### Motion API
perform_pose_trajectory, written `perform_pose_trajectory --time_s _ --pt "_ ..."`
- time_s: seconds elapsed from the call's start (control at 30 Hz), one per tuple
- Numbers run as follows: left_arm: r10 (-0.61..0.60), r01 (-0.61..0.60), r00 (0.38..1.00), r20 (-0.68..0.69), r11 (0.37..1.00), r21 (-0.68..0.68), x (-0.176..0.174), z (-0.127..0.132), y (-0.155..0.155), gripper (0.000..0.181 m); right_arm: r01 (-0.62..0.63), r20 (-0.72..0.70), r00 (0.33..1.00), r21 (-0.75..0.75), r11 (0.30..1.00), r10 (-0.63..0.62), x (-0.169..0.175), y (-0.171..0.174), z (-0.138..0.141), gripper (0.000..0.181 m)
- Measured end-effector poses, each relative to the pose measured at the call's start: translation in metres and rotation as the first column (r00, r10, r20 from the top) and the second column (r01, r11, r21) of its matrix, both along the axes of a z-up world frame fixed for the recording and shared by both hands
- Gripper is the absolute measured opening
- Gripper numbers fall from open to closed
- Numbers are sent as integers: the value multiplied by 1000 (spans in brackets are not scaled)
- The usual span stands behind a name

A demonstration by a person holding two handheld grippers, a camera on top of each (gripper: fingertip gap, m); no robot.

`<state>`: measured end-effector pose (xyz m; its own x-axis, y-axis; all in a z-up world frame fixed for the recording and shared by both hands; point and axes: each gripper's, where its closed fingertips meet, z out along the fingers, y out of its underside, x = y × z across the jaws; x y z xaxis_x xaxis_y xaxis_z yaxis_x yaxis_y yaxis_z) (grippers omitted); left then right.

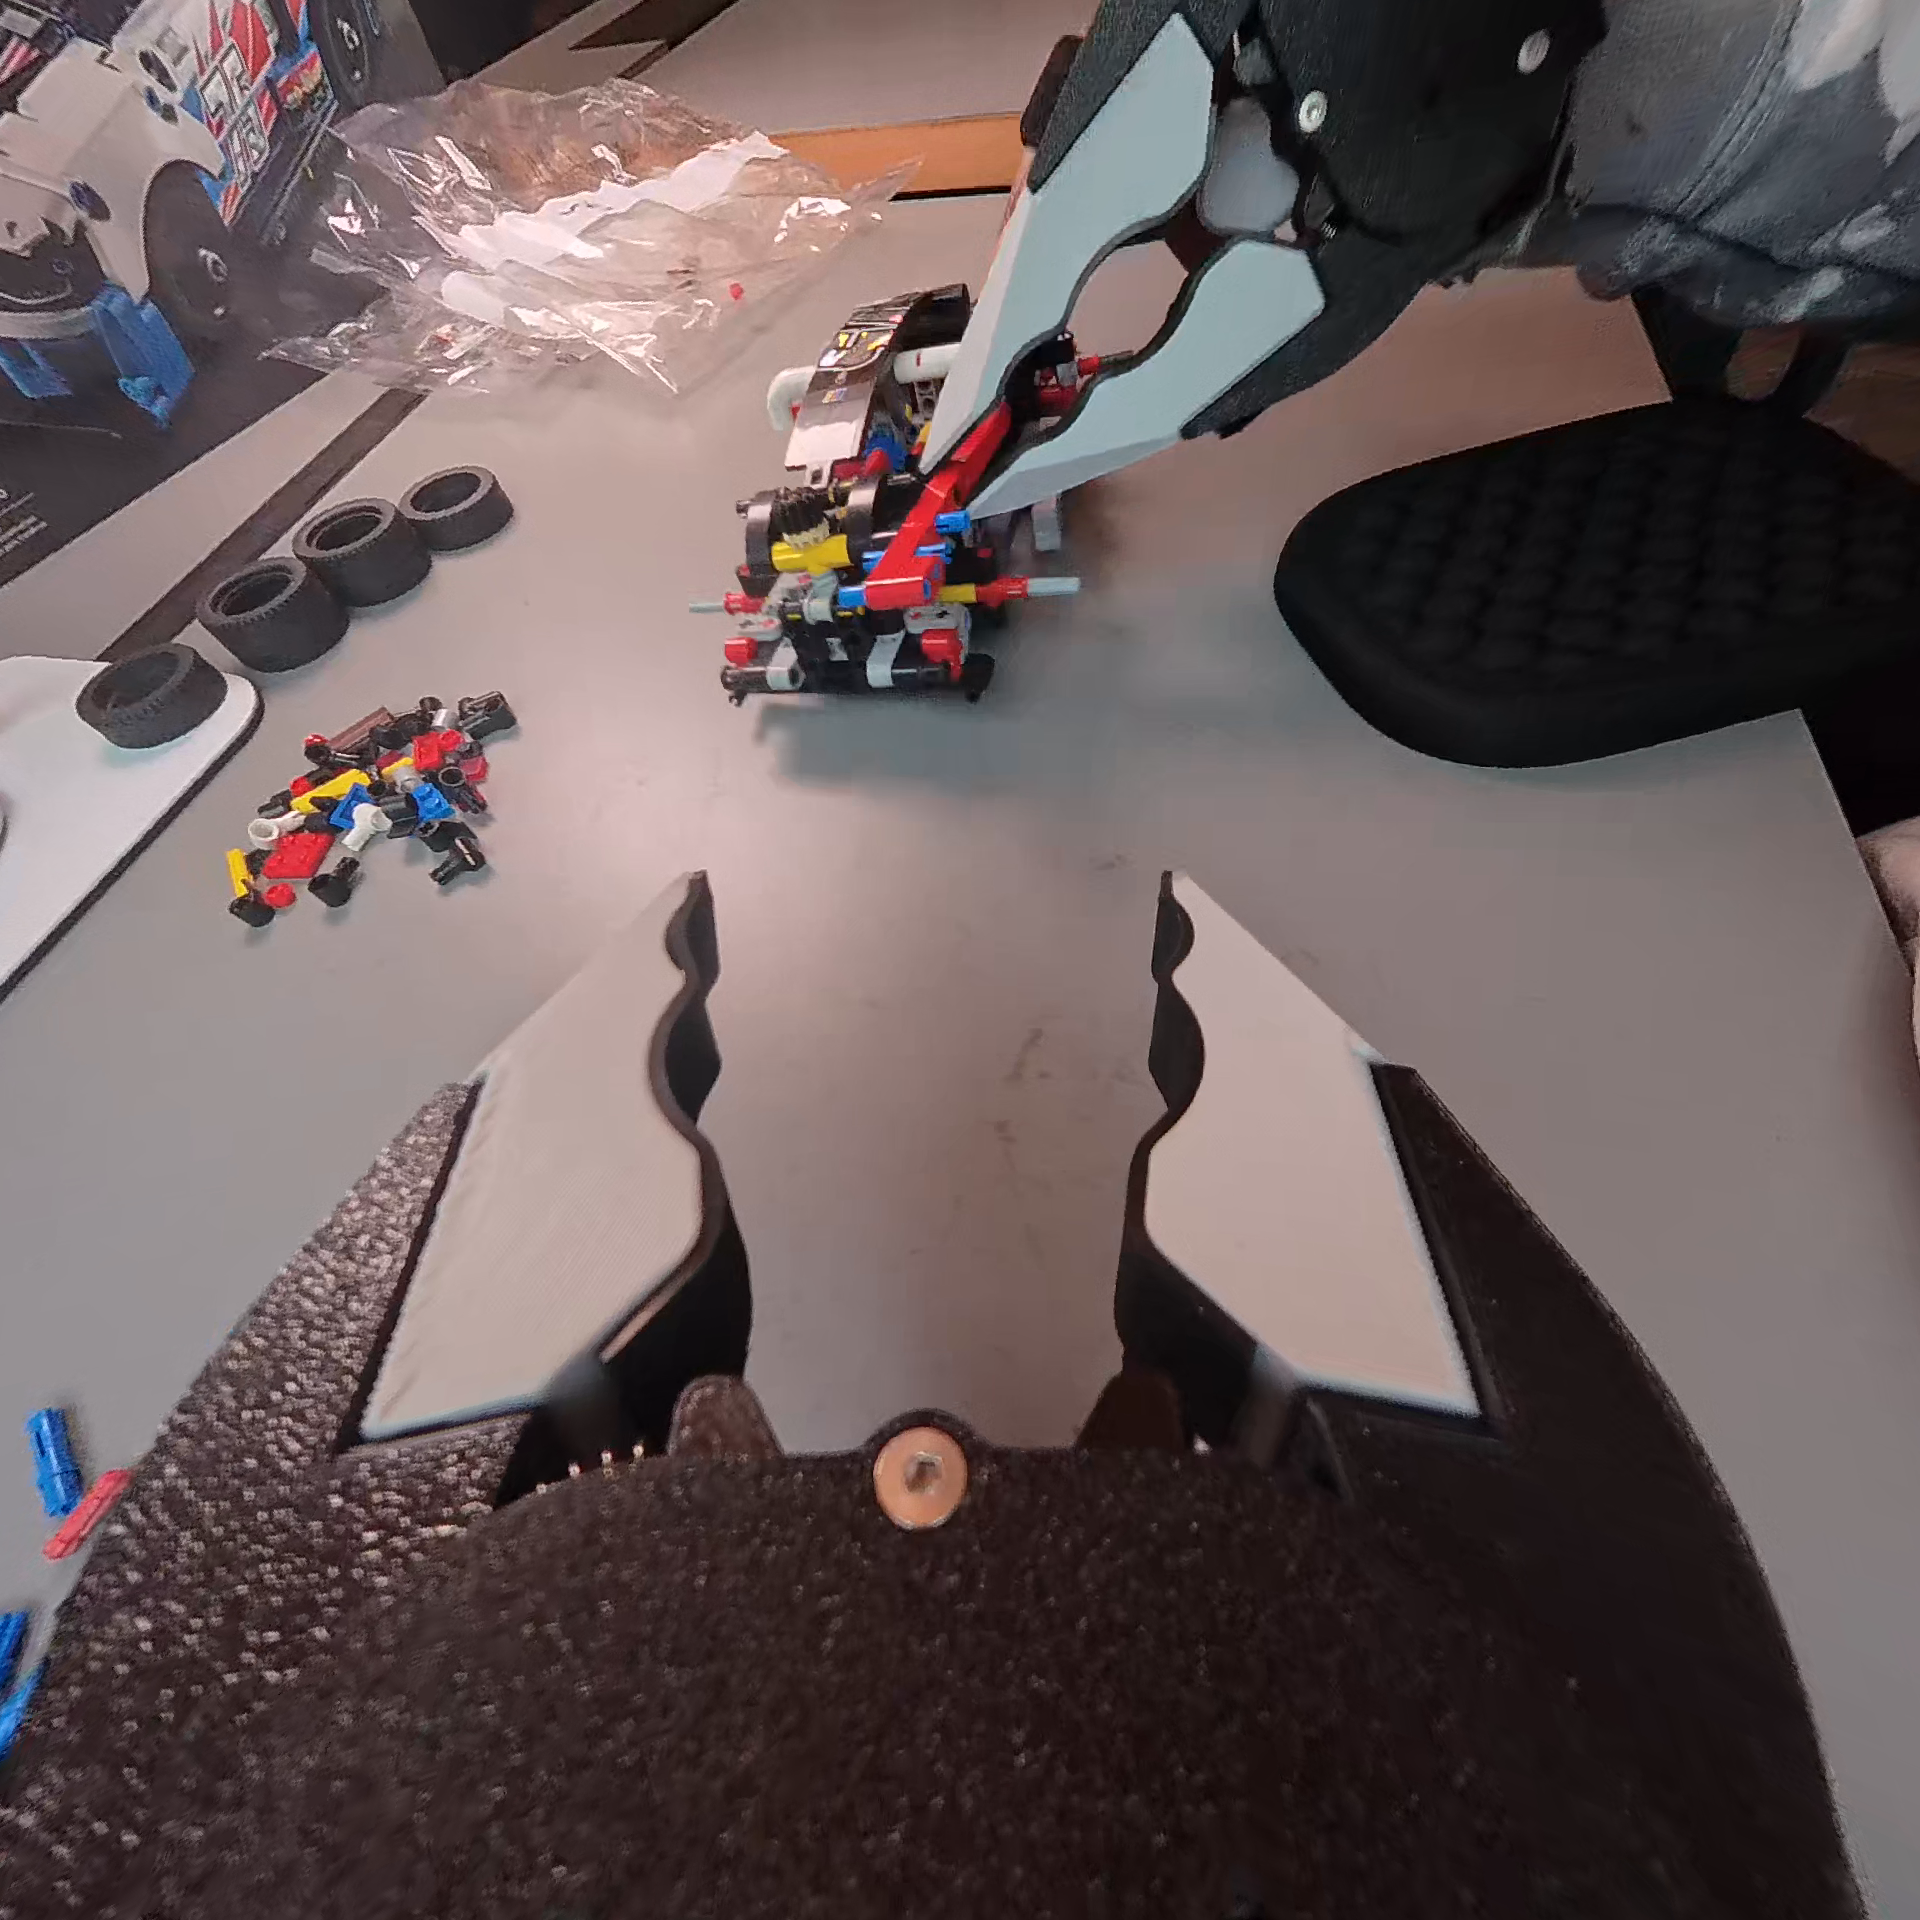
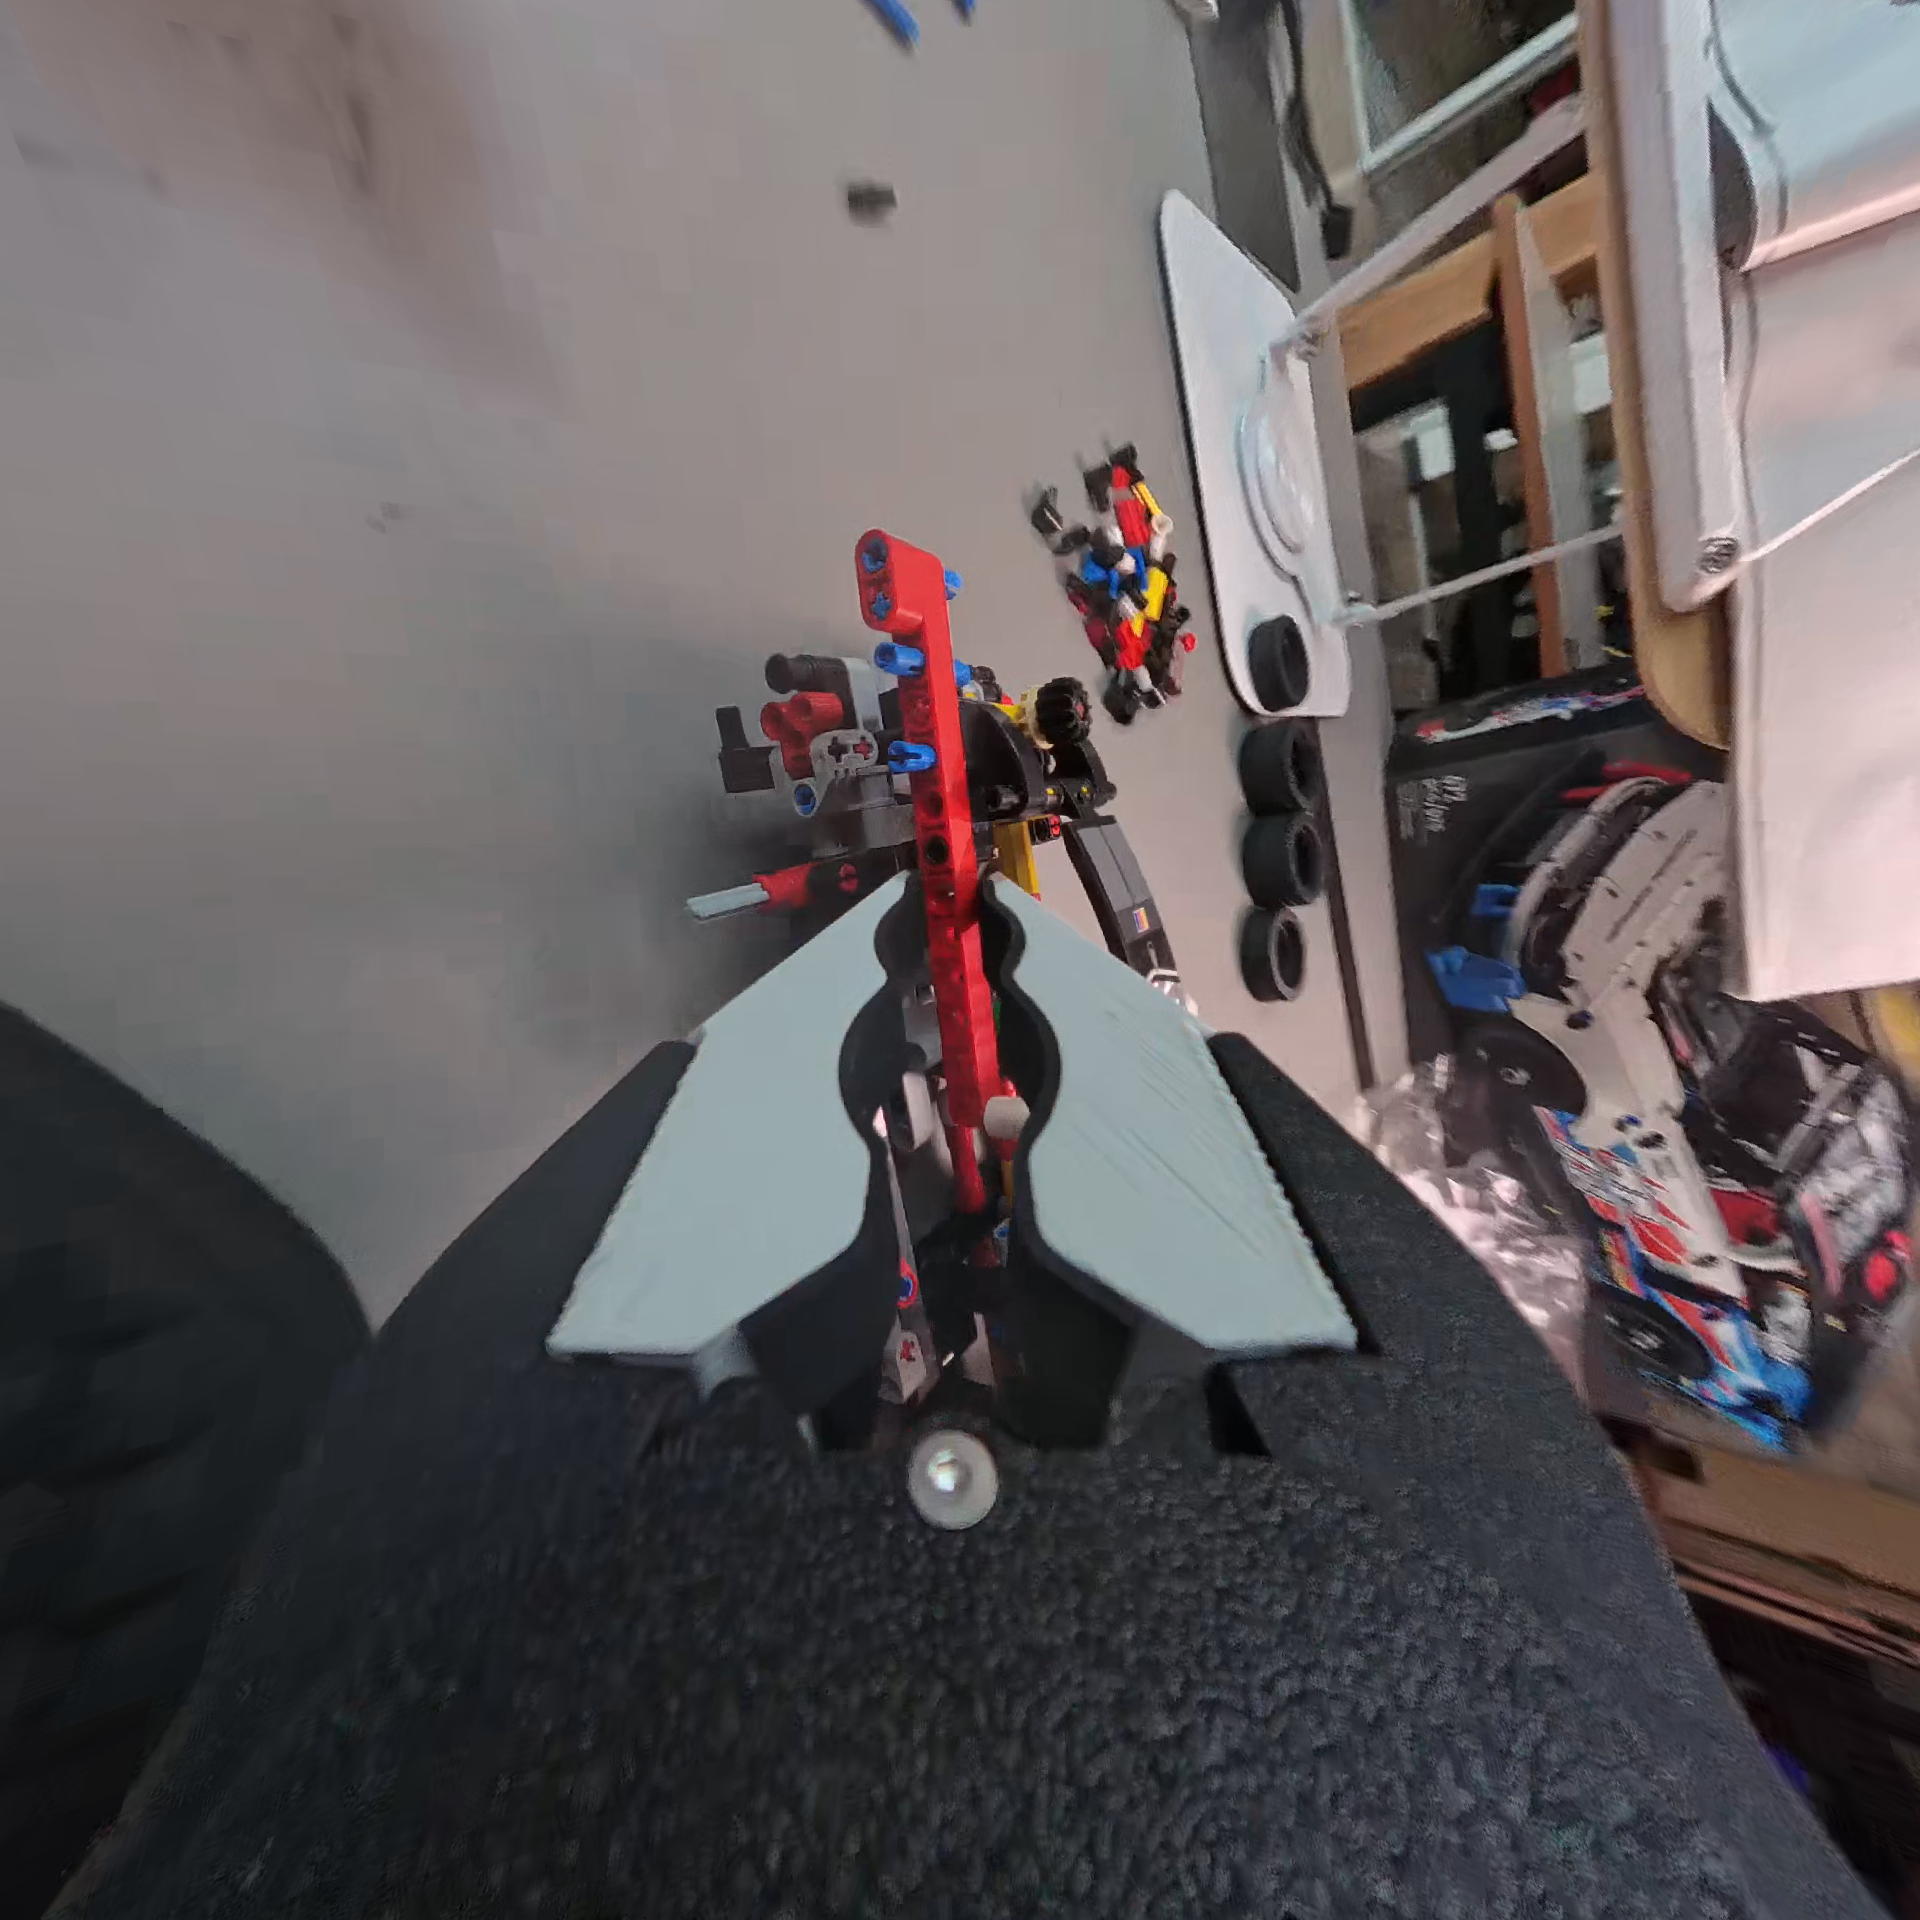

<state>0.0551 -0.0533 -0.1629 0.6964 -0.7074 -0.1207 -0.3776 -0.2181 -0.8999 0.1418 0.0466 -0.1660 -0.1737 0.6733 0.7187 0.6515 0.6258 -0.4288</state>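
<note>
My right gripper (image 2: 951,904) pinches the red beam (image 2: 930,790) beside the half-built brick car (image 1: 862,551) mid-table (image 1: 1039,831); light, stiff, liable to pop apart, best held mid-length. My left gripper (image 1: 935,883) hangs empty, jaws spread, near loose pieces (image 1: 369,795) and tyres (image 1: 358,551).

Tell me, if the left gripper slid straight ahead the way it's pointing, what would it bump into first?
Probably the half-built toy car. The left gripper is open, holding nothing, with only bare grey table ahead until that model, which the right gripper holds by its red beam. Depth is hard to judge.
</note>
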Motion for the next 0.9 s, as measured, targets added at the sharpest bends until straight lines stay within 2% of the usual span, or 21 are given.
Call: perform_pose_trajectory --time_s 0.03,0.13,0.23,0.3,0.37,0.4,0.43,0.5,0.57,0.7,0.9 --pt "-2 2 1000 -4 1000 15 0 1 0 86 -23 6 1000 -93 995 23 -2 -11 4 10" --pt "-35 36 999 -24 997 70 7 8 -1 95 -96 -25 995 -358 929 93 -17 -48 25 10" --pt "-91 101 992 -86 987 122 21 10 -8 104 -198 -112 980 -582 788 164 -41 -87 54 9" --pt "-122 136 987 -103 981 141 28 11 -14 103 -243 -145 970 -669 702 197 -56 -104 68 8" --pt "-123 131 990 -66 981 140 28 15 -16 88 -250 -136 966 -720 648 221 -68 -113 73 8" --pt "-96 101 994 -49 987 129 21 16 -13 69 -255 -119 961 -725 640 248 -71 -117 72 8" --pt "-104 105 994 -21 989 100 16 16 -14 59 -262 -111 957 -725 637 269 -75 -119 70 9" --pt "-116 114 992 51 993 32 9 15 -17 57 -244 -92 961 -731 637 262 -82 -116 67 8" --pt "-101 101 994 49 995 10 4 14 -16 56 -229 -78 964 -737 636 256 -87 -114 66 9" --pt "-37 37 999 30 999 3 -3 14 -10 55 -209 -65 973 -646 734 220 -95 -107 70 9" --pt "-21 21 1000 3 1000 -2 -4 10 -11 55 -223 -44 971 -519 825 235 -103 -110 65 8"
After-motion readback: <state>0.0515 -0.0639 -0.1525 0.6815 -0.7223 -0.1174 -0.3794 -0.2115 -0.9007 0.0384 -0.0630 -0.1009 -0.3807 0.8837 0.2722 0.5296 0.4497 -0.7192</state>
